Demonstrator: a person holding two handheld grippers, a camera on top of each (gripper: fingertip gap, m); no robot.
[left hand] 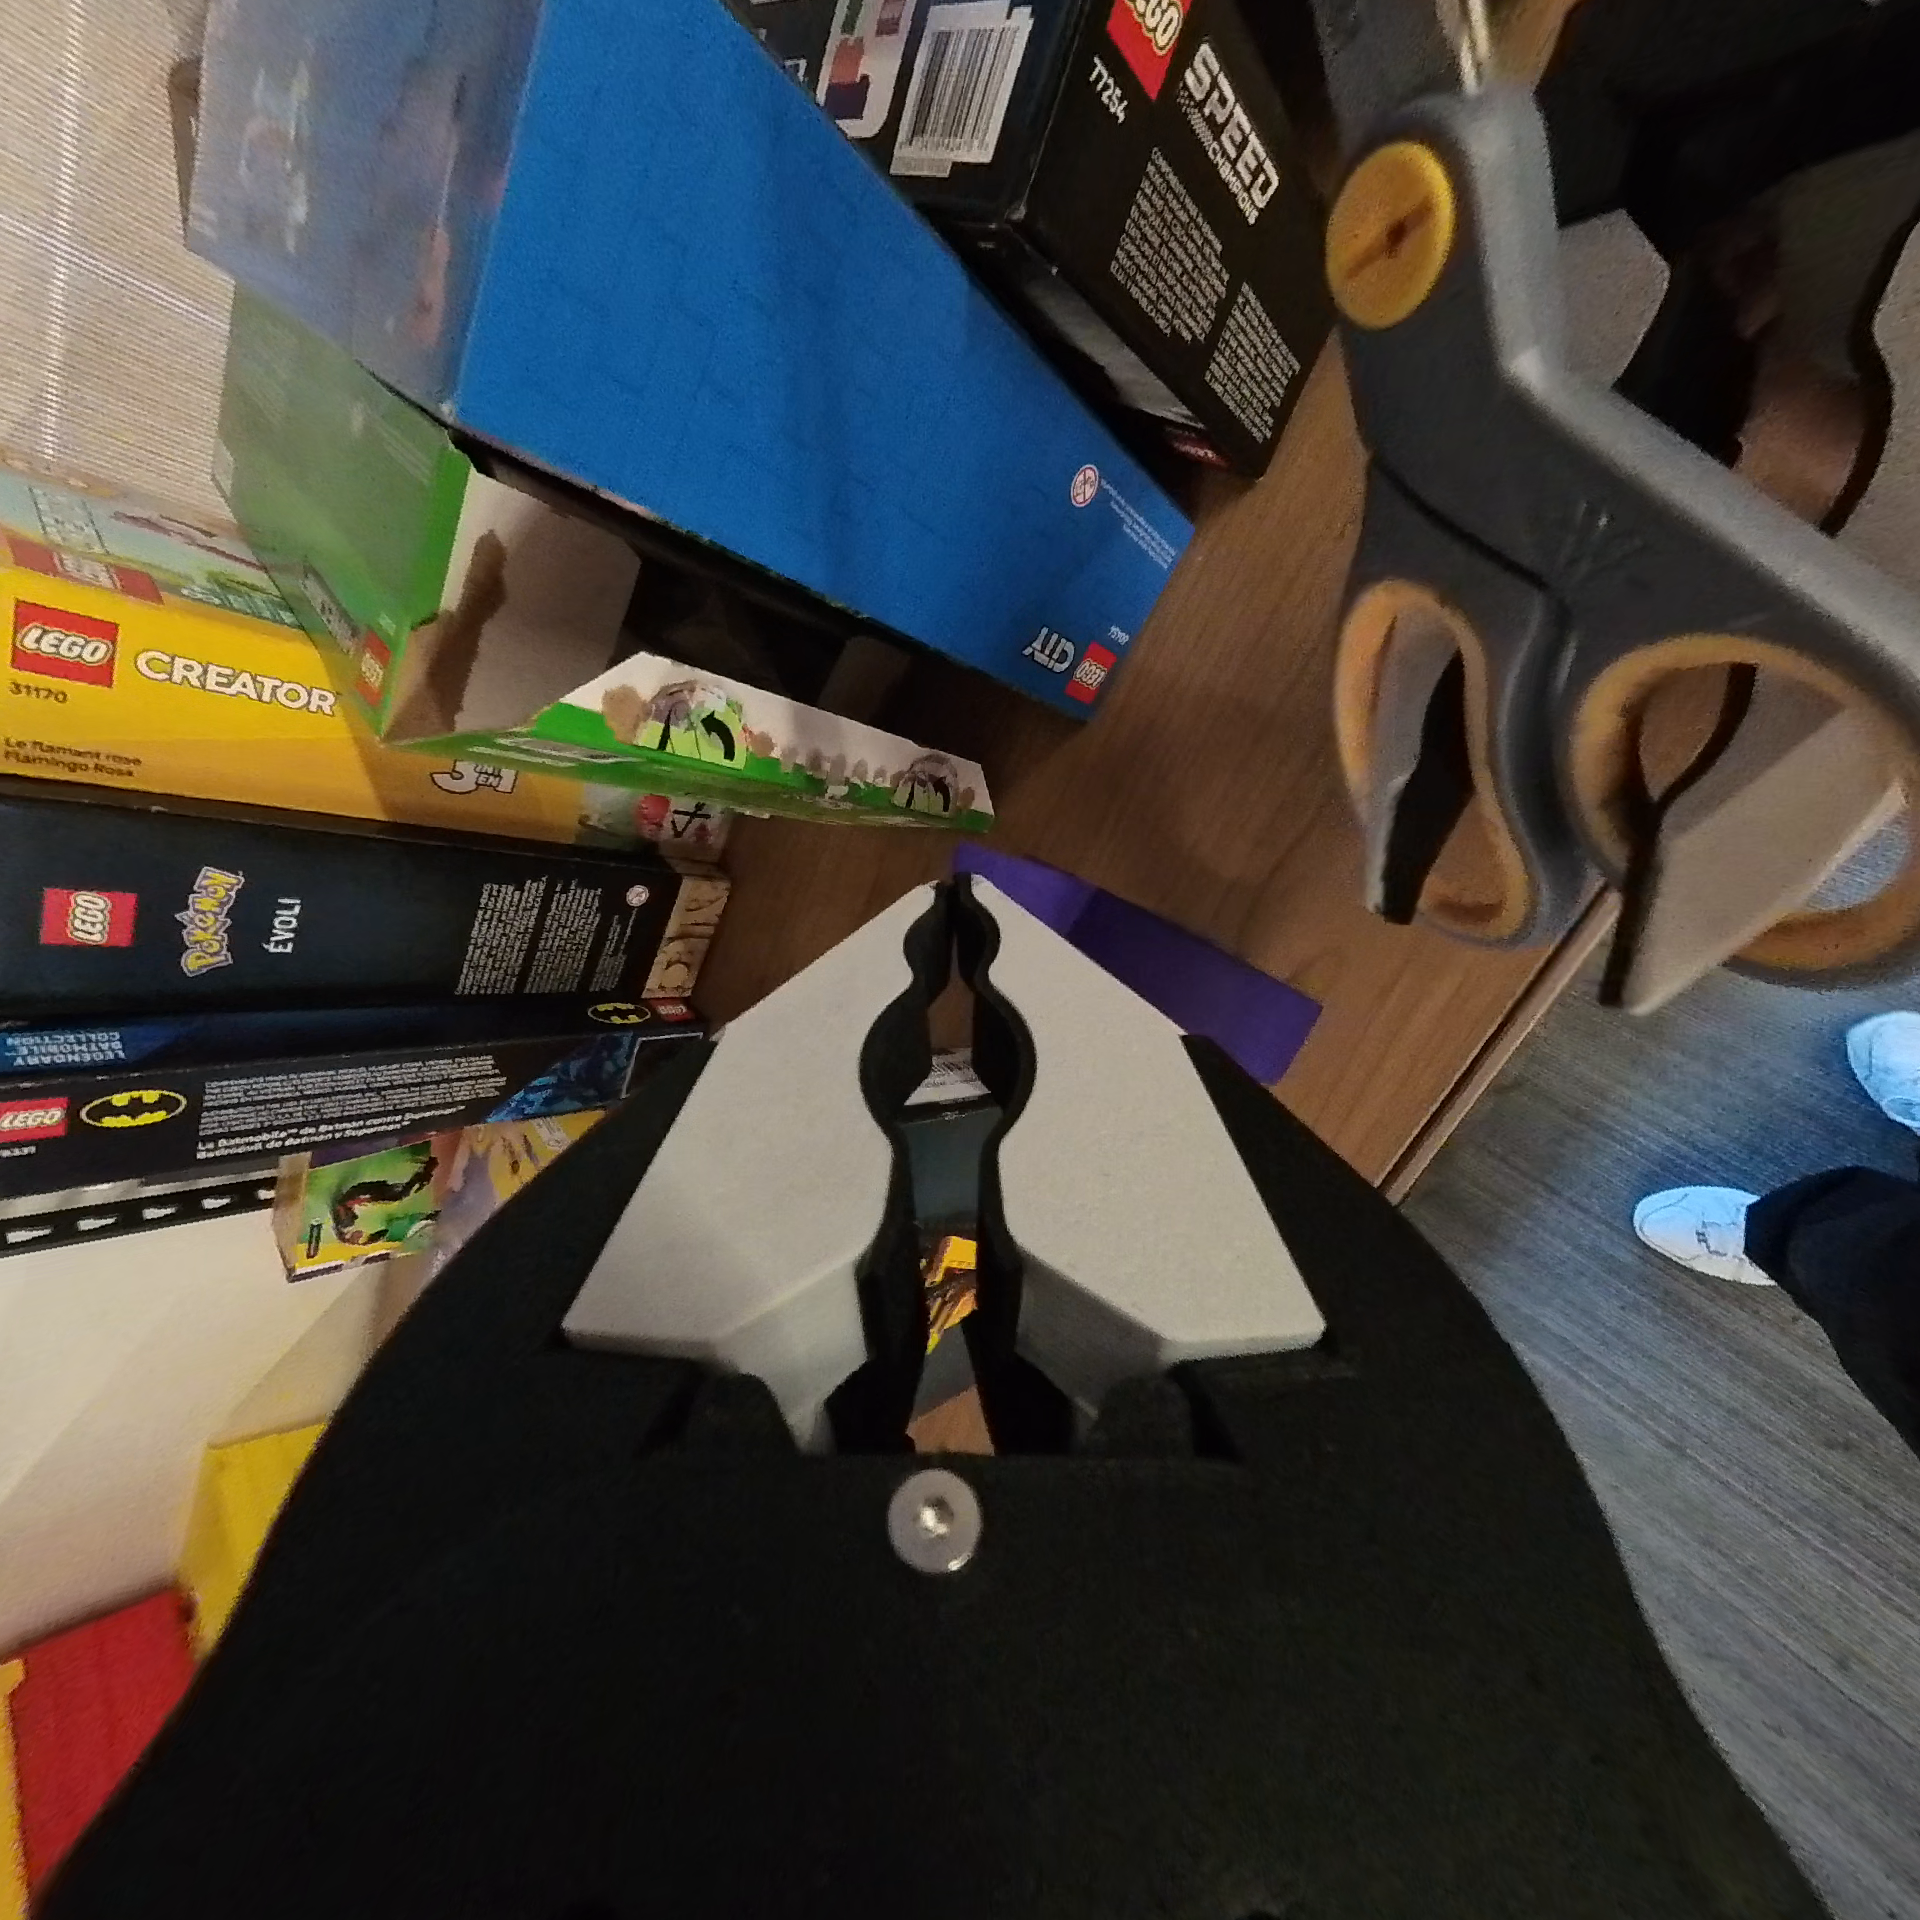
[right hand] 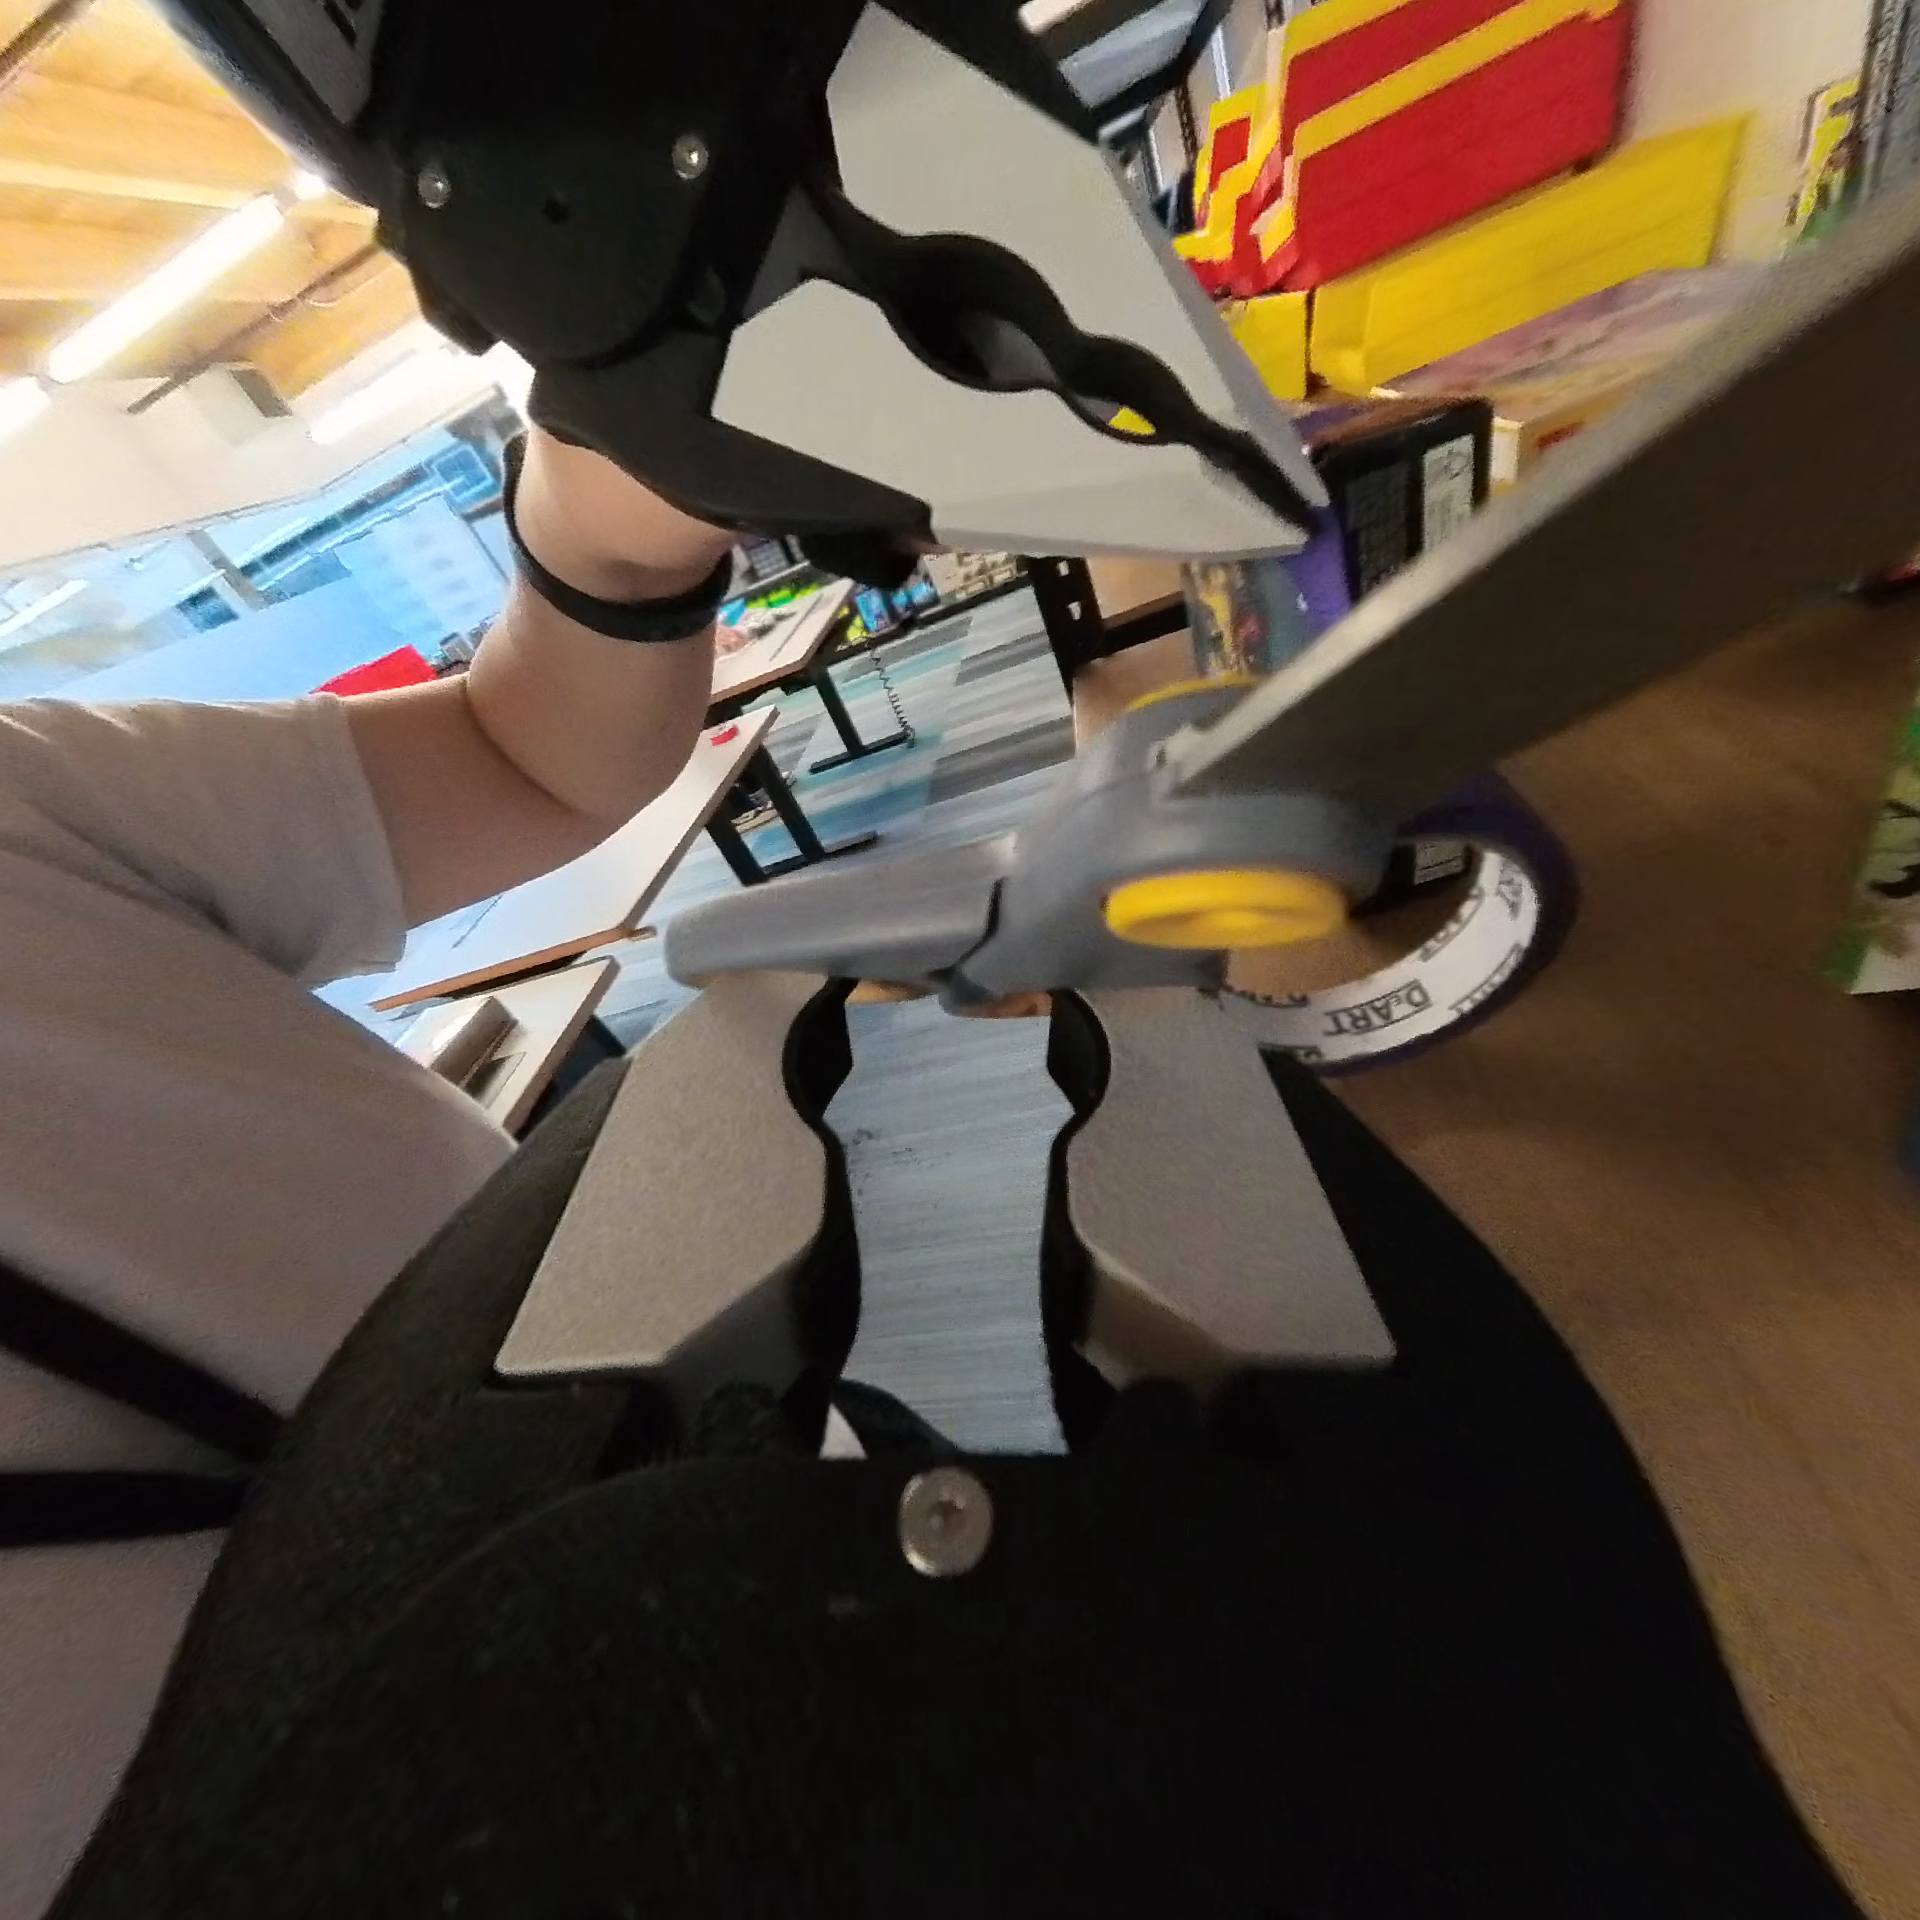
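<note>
My left gripper (left hand: pixel 956 888) is shut on the end of a purple tape strip (left hand: pixel 1143 961) that runs off to the right over the wooden table (left hand: pixel 1299 727). It also shows at the top of the right wrist view (right hand: pixel 1299 514), with its tips by the purple tape. The purple tape roll (right hand: pixel 1475 935) lies flat on the table. My right gripper (right hand: pixel 945 1013) holds grey scissors with a yellow pivot (right hand: pixel 1039 914). Its fingers pass through the handle loops with the handle bars between them. The blade points up and to the right. In the left wrist view the scissors (left hand: pixel 1507 468) hang above the strip.
Toy boxes are stacked on the table: a blue one (left hand: pixel 779 312), a green one (left hand: pixel 343 520), a yellow one (left hand: pixel 156 707) and black ones (left hand: pixel 312 935). The table edge meets grey carpet (left hand: pixel 1662 1455), where a person's white shoe (left hand: pixel 1704 1231) stands. A person's forearm (right hand: pixel 540 727) holds the left gripper.
</note>
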